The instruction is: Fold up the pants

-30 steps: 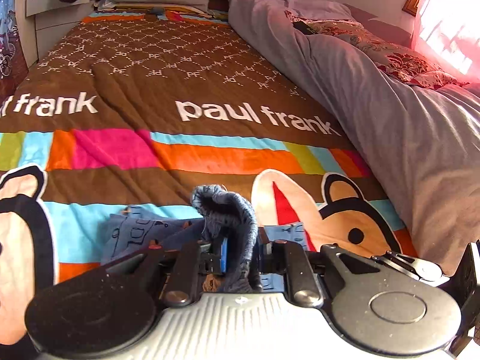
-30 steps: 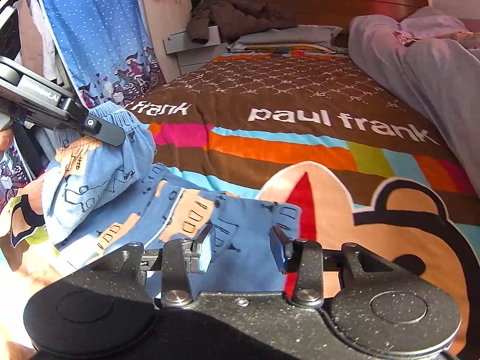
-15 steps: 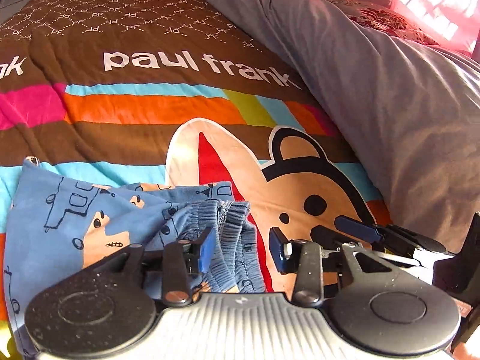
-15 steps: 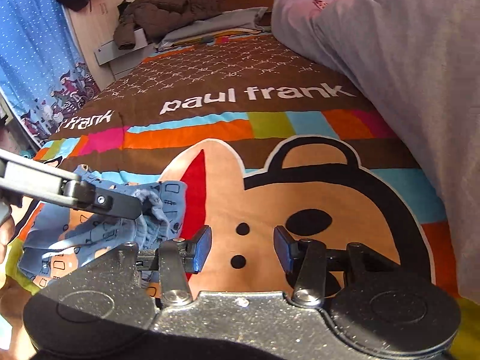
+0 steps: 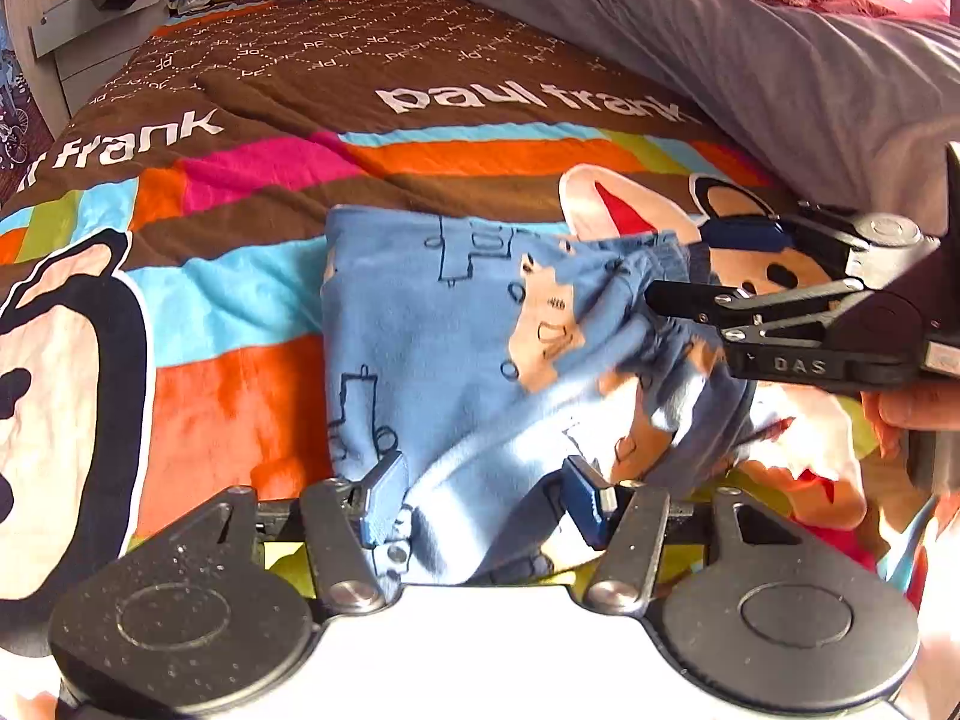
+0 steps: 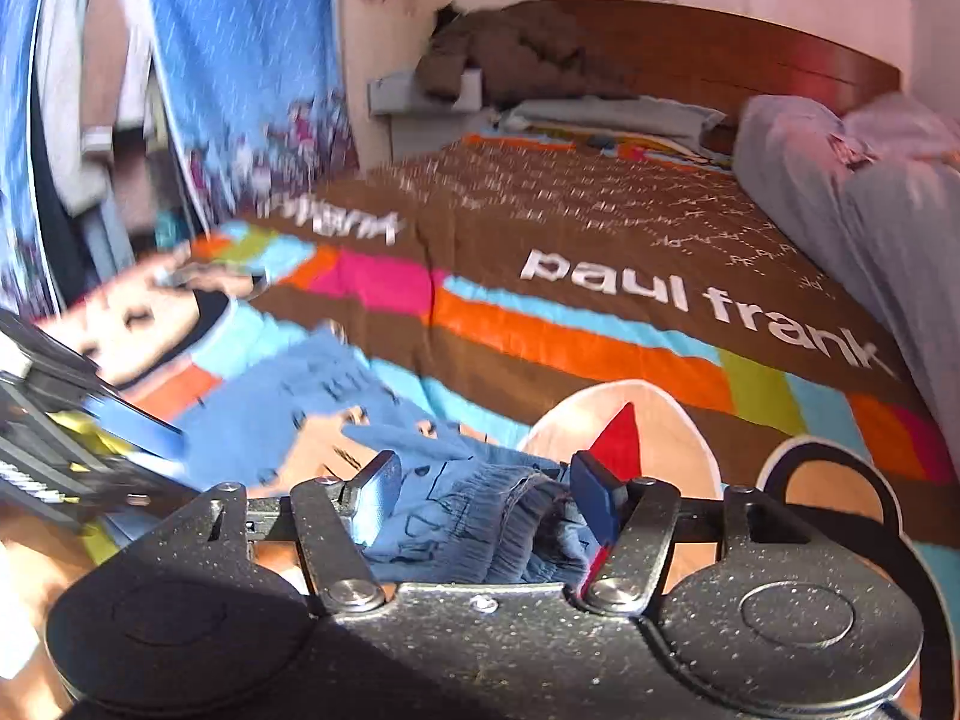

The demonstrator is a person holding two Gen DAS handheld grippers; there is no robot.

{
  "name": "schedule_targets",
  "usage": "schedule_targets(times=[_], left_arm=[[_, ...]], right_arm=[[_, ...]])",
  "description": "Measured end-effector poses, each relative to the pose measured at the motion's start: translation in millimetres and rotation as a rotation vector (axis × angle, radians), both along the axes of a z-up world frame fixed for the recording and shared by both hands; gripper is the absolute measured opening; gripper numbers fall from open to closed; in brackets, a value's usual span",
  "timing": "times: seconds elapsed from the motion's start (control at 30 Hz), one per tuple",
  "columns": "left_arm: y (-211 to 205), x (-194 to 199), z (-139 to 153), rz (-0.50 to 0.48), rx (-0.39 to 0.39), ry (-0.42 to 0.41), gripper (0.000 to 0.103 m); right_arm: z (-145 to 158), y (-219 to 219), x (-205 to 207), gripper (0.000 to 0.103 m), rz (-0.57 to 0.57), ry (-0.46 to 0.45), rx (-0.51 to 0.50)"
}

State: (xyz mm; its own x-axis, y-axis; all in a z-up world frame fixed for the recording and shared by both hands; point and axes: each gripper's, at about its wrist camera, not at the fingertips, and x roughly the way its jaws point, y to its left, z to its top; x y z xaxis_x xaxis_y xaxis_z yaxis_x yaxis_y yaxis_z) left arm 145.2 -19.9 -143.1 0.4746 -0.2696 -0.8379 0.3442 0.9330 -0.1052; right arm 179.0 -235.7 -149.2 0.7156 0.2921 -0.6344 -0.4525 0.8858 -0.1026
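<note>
The blue printed pants lie folded on the colourful bedspread. My left gripper is open, its jaws on either side of the pants' near edge. My right gripper is open too, with the gathered waistband lying between its jaws. In the left wrist view the right gripper comes in from the right over the waistband end. In the blurred right wrist view the left gripper shows at the left edge.
A grey duvet is heaped along the right side of the bed. A wooden headboard and a brown jacket lie at the far end. A blue curtain hangs left of the bed.
My left gripper let go of the waistband bunch and drew back to the pants' near edge. The right gripper swung back left, and the waistband now lies between its jaws. The pants lie flatter.
</note>
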Motion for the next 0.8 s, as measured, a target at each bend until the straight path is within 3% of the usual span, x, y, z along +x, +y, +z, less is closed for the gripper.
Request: schedule_targets(times=[0.07, 0.1, 0.23, 0.27, 0.4, 0.43, 0.53, 0.67, 0.8], left_arm=[[1, -8, -4, -0.023, 0.011, -0.021, 0.063], [1, -11, -5, -0.027, 0.006, -0.036, 0.064], [4, -17, 4, -0.026, -0.036, -0.09, 0.071], [6, -19, 7, -0.029, -0.042, -0.099, 0.076], [11, -24, 4, -0.044, -0.047, -0.077, 0.079], [15, -26, 4, -0.035, -0.046, -0.078, 0.079], [29, -23, 9, -0.002, -0.067, -0.077, 0.08], [46, 3, 11, 0.027, -0.11, -0.068, 0.082], [70, 43, -2, 0.069, -0.279, 0.02, 0.082]], right_arm=[[-13, -1, 0, 0.069, 0.008, 0.019, -0.106], [-15, -7, -2, 0.069, 0.004, 0.04, -0.102], [-4, -39, -18, 0.069, -0.102, 0.05, -0.037], [1, -42, -21, 0.069, -0.104, 0.04, -0.005], [8, -37, -22, 0.079, -0.088, 0.067, 0.135], [4, -34, -19, 0.083, -0.082, 0.099, 0.15], [-8, -35, -17, 0.078, -0.121, 0.164, 0.122], [-6, -68, -22, 0.079, -0.164, 0.221, 0.285], [-13, -97, -12, 0.078, -0.191, 0.348, 0.48]])
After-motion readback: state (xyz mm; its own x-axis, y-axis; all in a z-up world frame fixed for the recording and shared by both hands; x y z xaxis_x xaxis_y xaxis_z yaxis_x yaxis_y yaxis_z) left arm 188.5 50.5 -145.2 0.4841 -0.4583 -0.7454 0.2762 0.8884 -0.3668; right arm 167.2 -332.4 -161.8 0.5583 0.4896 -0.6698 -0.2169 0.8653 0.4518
